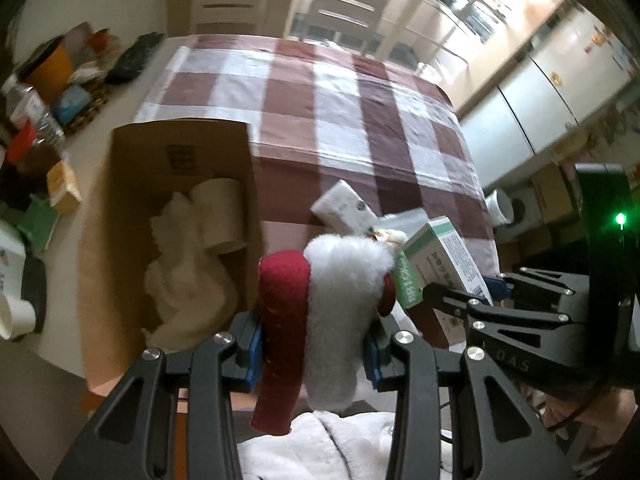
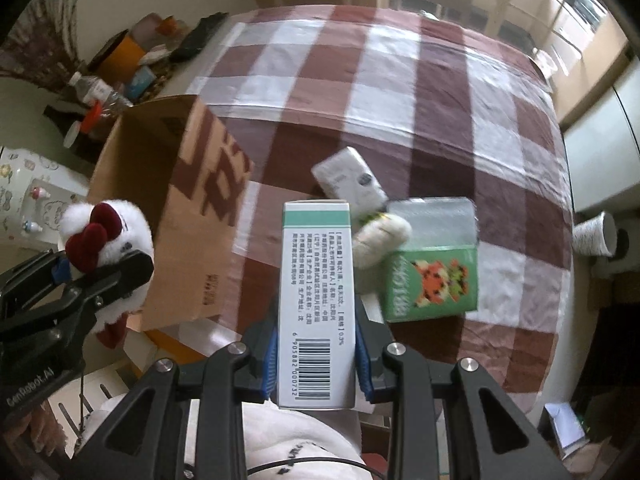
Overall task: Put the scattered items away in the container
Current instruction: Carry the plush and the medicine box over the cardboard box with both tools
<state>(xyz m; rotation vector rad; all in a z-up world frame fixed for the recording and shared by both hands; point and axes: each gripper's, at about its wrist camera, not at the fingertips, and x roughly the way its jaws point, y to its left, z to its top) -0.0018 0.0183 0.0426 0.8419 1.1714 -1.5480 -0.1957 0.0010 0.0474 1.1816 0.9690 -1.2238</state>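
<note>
The worktop point(image 2: 440, 92), draped in a brown-and-white check cloth, fills the upper and right parts of both views. The cardboard box point(image 1: 120, 216) is seen open-topped at centre left of the left wrist view, a paper roll point(image 1: 224, 216) and crumpled white stuffing point(image 1: 180, 280) already inside.

Still loose on the cloth, right of centre in the right wrist view: a green carton point(image 2: 432, 284), a clear bag point(image 2: 436, 220) behind it, a white packet point(image 2: 348, 180), and a small pale plush point(image 2: 380, 240) between them, touching or nearly so.

The left claw point(image 1: 316, 344) is closed on a white plush toy point(image 1: 340, 300) with a red bow, held at lower centre just right of the box's near wall. The right claw point(image 2: 316, 360) is clamped on a tall white-and-green medicine box point(image 2: 316, 300), upright between the blue pads, barcode facing the camera.

Step judged: both items are picked and in carry toward the box; neither is over the opening yet.

Next move, as judged: each claw is to be brought leftward above the open top, clear of the near wall, then released. The plush is nearer and likely goes first; crowding of the two claws over the narrow opening is to be avoided.
</note>
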